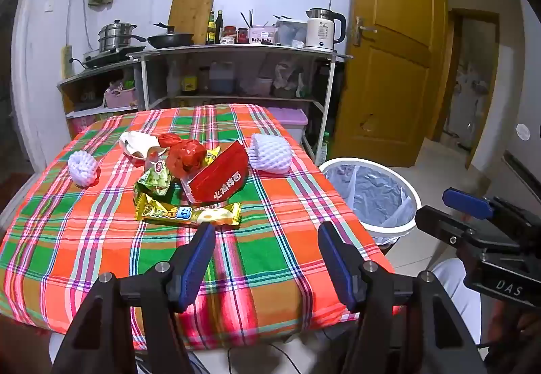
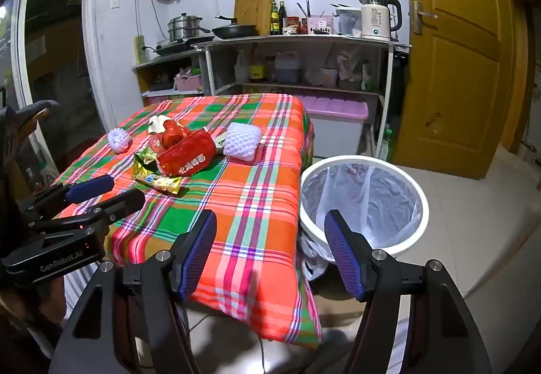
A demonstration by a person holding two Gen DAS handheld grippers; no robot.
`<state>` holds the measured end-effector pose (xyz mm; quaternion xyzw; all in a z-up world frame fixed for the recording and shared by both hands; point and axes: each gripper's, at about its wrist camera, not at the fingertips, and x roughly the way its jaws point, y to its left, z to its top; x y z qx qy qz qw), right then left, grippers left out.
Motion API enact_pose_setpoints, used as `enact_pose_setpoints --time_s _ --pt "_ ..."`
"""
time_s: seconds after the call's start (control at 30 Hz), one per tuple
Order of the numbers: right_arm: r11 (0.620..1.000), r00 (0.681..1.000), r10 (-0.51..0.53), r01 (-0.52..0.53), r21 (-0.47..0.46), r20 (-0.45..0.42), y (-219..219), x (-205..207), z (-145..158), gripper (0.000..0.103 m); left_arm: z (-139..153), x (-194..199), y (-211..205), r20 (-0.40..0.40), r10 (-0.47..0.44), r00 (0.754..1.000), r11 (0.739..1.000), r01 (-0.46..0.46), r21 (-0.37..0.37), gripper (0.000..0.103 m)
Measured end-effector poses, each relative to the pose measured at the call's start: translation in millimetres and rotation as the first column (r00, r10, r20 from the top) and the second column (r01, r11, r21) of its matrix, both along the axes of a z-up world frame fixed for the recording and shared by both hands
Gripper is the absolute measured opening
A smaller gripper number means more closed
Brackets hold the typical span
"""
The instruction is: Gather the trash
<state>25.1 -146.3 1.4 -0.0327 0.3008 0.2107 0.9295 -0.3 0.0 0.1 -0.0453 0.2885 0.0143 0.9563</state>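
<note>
Plaid table [image 1: 270,205] by kitchen shelves | trash [image 1: 189,178]: crumpled red, gold wrappers and white foam nets heaped mid-table | bin [image 2: 363,201] lined, at table's right | left gripper [image 1: 267,232], right gripper [image 2: 270,221] spread wide, empty

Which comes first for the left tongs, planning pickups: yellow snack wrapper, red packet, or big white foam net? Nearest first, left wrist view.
1. Yellow snack wrapper, just ahead.
2. Red packet, behind it.
3. Big white foam net, farther back, right.
</note>
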Motion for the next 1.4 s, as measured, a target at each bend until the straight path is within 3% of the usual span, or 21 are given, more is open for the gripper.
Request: enact_pose_setpoints --time_s 1.4 --pt "1.0 1.0 -0.003 0.003 -0.009 -0.012 1.7 0.0 -3.9 0.067 5.2 -3.2 -1.4 0.005 -0.007 1.0 1.0 0.007 -0.019 0.062"
